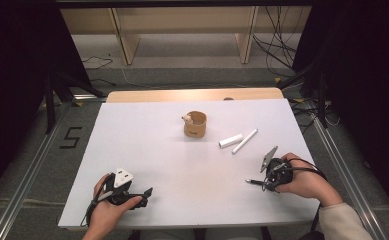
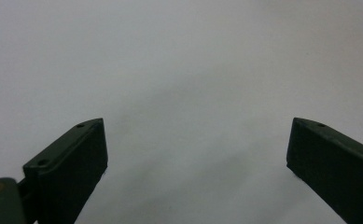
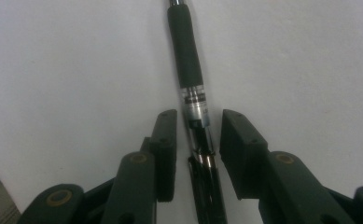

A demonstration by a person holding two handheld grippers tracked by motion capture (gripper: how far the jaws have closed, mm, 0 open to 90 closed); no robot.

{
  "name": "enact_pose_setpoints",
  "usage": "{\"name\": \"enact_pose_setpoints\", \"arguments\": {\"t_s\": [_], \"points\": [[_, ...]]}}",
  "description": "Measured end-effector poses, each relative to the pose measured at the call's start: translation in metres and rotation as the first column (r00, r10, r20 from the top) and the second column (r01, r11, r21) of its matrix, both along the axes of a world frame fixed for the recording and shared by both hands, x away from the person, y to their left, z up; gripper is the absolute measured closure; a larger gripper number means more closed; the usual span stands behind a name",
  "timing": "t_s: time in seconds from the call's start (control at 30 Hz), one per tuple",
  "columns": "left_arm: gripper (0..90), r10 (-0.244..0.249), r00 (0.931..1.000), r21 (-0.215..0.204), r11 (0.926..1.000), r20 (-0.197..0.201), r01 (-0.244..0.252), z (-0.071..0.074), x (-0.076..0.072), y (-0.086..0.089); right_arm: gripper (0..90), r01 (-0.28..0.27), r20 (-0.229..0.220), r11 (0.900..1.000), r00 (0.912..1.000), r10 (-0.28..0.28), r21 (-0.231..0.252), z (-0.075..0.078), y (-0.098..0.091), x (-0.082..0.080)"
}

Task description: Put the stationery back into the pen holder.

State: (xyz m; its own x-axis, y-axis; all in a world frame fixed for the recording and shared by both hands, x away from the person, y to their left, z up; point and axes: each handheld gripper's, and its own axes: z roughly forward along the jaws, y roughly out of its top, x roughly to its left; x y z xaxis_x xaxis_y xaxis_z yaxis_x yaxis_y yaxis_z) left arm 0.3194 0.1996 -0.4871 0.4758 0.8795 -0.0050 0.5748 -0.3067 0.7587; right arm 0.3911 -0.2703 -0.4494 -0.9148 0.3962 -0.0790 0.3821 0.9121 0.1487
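Right gripper [image 1: 260, 182] sits at the near right of the white table top [image 1: 147, 150], held in the person's right hand [image 1: 307, 181]. In the right gripper view a black pen [image 3: 193, 93] with a rubber grip sleeve and a chrome ring lies on the sheet, running straight between the two jaws; its rear part goes down between them toward the gripper body. Jaws stand partly apart, a narrow gap visible on each side of the barrel, pads not pressing on it, so it's not clamped. In the high view the pen tip [image 1: 250, 181] pokes out leftward from that gripper.

Left gripper [image 1: 141, 194] is at the near left, in the left hand [image 1: 107, 207]; its own view shows jaws spread wide over bare white surface, nothing between them.

Farther off, centre: a small wooden cup [image 1: 195, 124] with something pale at its rim. Right of it, two white sticks [image 1: 238, 140] lying flat, just beside each other, well apart from both grippers
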Motion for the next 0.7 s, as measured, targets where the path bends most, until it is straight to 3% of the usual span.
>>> {"name": "enact_pose_setpoints", "arguments": {"t_s": [0.4, 0.7], "points": [[5.0, 0.000, 1.0000, -0.002, 1.0000, -0.001, 0.000, 0.000, 0.000, 0.000, 71.2, -0.053, -0.009, 0.9947, 0.9986, 0.052, -0.088, 0.001, 0.011, 0.003], [5.0, -0.001, 1.0000, -0.001, 1.0000, 0.001, 0.001, 0.000, 0.000, 0.000, 74.6, -0.071, -0.026, 0.9929, 0.9973, 0.069, -0.096, 0.000, 0.012, 0.005]]}}
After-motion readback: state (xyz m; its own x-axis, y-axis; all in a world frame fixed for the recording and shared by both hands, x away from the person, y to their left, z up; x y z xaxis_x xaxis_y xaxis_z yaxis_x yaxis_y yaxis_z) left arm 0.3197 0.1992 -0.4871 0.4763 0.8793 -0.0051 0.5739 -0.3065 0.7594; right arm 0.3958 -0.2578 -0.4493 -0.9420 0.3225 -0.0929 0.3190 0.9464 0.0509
